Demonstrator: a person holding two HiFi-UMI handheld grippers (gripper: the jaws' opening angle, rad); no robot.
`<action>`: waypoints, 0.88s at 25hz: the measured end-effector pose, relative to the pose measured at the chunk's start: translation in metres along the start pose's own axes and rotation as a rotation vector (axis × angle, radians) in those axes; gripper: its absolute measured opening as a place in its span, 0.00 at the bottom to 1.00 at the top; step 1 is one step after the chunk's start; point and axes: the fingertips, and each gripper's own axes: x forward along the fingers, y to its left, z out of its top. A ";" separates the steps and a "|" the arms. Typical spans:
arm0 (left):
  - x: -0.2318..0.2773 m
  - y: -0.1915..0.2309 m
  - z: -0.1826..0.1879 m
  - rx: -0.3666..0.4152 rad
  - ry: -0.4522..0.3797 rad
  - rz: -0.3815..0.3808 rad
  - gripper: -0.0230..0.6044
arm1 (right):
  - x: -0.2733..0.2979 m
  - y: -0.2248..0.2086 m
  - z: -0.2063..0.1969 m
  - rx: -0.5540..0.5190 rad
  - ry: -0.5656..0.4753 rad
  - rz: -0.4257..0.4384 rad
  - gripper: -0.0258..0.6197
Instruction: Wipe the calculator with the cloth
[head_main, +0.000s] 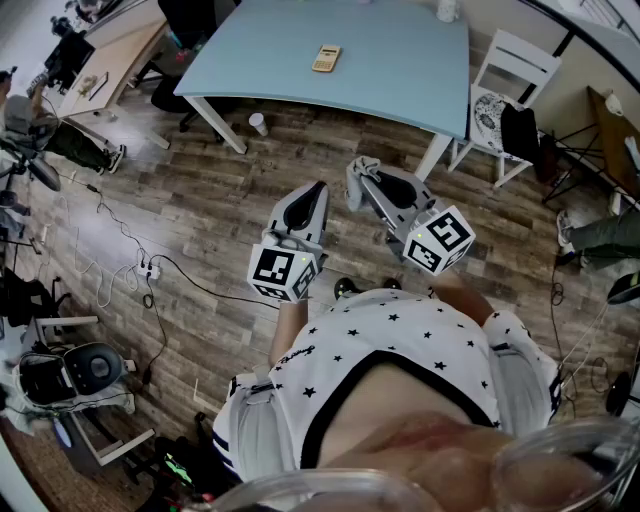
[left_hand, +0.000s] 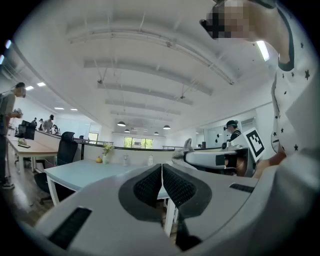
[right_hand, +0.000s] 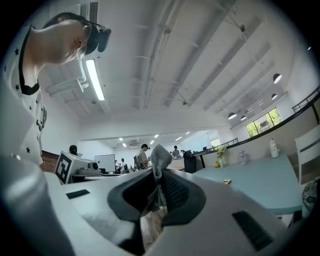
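Observation:
The yellow calculator (head_main: 326, 58) lies on the light blue table (head_main: 400, 60), far ahead of both grippers; in the right gripper view the calculator (right_hand: 226, 181) is a small shape on the tabletop. My right gripper (head_main: 360, 168) (right_hand: 159, 175) is shut on a grey cloth (right_hand: 159, 156), whose tip pokes out past the jaws. My left gripper (head_main: 316, 188) (left_hand: 162, 167) is shut with nothing between its pads. Both are held close to my body above the wooden floor, pointing toward the table. In the left gripper view the right gripper (left_hand: 215, 159) shows with the cloth (left_hand: 188, 146) at its tip.
A white chair (head_main: 510, 70) with a dark bag stands at the table's right end. A paper cup (head_main: 258, 123) sits on the floor by a table leg. Cables and a power strip (head_main: 150, 268) lie on the floor at left. A bottle (head_main: 447, 10) stands on the table's far edge.

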 end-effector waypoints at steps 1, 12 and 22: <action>0.001 -0.001 0.000 -0.002 0.003 0.000 0.09 | -0.001 -0.001 0.000 0.003 -0.001 -0.001 0.10; 0.011 -0.016 -0.001 0.002 0.014 -0.009 0.09 | -0.017 -0.011 -0.001 0.019 0.008 -0.010 0.10; 0.010 -0.022 0.000 0.012 0.025 0.052 0.09 | -0.017 -0.016 0.001 0.069 -0.007 0.053 0.10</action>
